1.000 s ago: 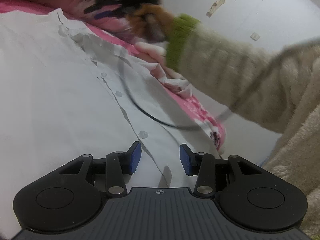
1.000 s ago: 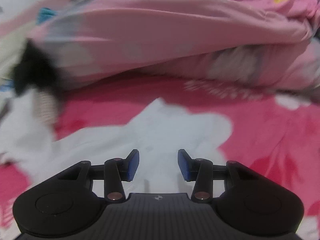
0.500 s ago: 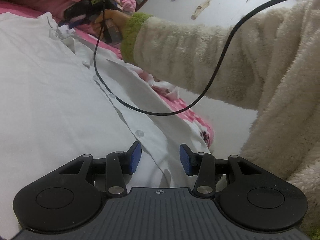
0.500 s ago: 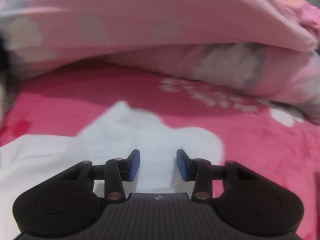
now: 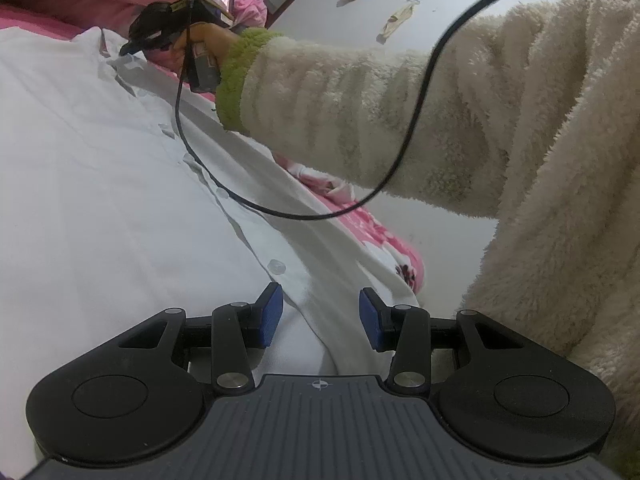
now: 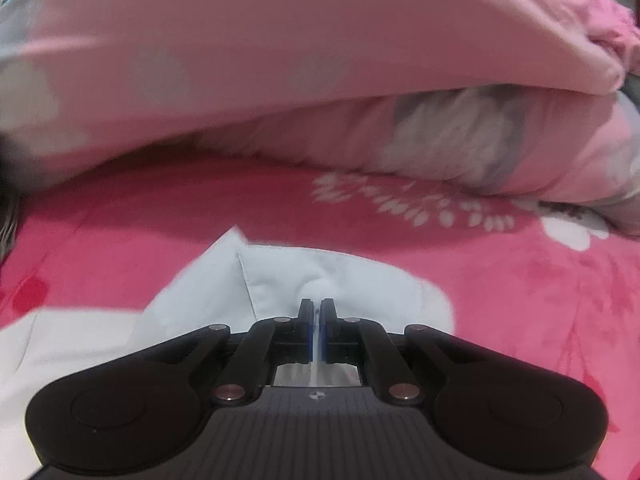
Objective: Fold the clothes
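1. Right gripper (image 6: pixel 317 320): jaws closed to a thin slit; a fold of the white shirt (image 6: pixel 320 280) is pinched between the blue pads (image 6: pixel 309 334); the pinched part is the collar end, puckered up at the fingertips.
2. Right gripper in the left wrist view (image 5: pixel 138 42): held in a hand (image 5: pixel 204 46) with a cream fleece sleeve (image 5: pixel 360 112) and green cuff; its tip sits at the far top edge of the shirt; a black cable (image 5: pixel 280 212) hangs from it across the shirt.
3. Left gripper (image 5: pixel 320 322): jaws partly open; nothing pressed between the pads; the shirt's button placket (image 5: pixel 276 267) lies below and just ahead of the gap; contact with the cloth cannot be told.
4. White shirt (image 5: pixel 100 200): spread flat, front up, on a pink floral bedsheet (image 6: pixel 520 300); its collar points toward the pink pillows (image 6: pixel 280 60) at the far side of the bed.
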{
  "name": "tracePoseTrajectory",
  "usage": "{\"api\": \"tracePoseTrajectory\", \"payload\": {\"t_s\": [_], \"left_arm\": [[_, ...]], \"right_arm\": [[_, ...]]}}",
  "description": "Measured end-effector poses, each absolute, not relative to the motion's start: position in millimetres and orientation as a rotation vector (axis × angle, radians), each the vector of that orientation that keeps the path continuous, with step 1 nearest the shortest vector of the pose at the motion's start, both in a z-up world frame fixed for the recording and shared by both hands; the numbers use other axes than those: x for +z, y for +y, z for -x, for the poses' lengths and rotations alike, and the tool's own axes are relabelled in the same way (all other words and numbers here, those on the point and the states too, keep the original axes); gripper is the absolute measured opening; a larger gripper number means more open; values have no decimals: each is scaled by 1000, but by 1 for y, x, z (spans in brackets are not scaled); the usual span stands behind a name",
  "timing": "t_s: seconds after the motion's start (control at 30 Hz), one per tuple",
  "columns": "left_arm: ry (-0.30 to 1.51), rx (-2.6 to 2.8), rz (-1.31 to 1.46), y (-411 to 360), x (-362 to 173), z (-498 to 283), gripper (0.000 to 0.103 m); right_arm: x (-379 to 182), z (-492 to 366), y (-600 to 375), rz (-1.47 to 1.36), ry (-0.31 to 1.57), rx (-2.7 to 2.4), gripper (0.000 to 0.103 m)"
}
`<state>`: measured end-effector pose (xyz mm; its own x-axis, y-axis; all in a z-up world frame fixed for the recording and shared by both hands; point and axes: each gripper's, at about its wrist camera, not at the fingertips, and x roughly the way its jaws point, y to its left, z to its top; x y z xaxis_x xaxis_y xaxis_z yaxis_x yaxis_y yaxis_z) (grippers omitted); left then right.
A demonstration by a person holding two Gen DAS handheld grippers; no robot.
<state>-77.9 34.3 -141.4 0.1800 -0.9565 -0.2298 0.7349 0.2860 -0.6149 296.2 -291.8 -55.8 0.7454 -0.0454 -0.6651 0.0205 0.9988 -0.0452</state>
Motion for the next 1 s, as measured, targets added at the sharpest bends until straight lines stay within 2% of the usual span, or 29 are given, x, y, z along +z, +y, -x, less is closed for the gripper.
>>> {"api": "tracePoseTrajectory", "payload": {"t_s": [0.37,0.5,0.7,1.0], "left_arm": [[646,-1253,401,33,-138,87,42],[656,-1250,412,34,-136,85,42],[676,-1232,443,35,-135,82,42],[734,-1170,449,31,-126,82,43]], "right_arm": [[-80,-311,-297,24,707,-63,3],[-62,-297,-306,11,684,-100,15],[24,-203,-351,-45,535,-128,15],[194,72,-418,-128,159,-171,16]]}}
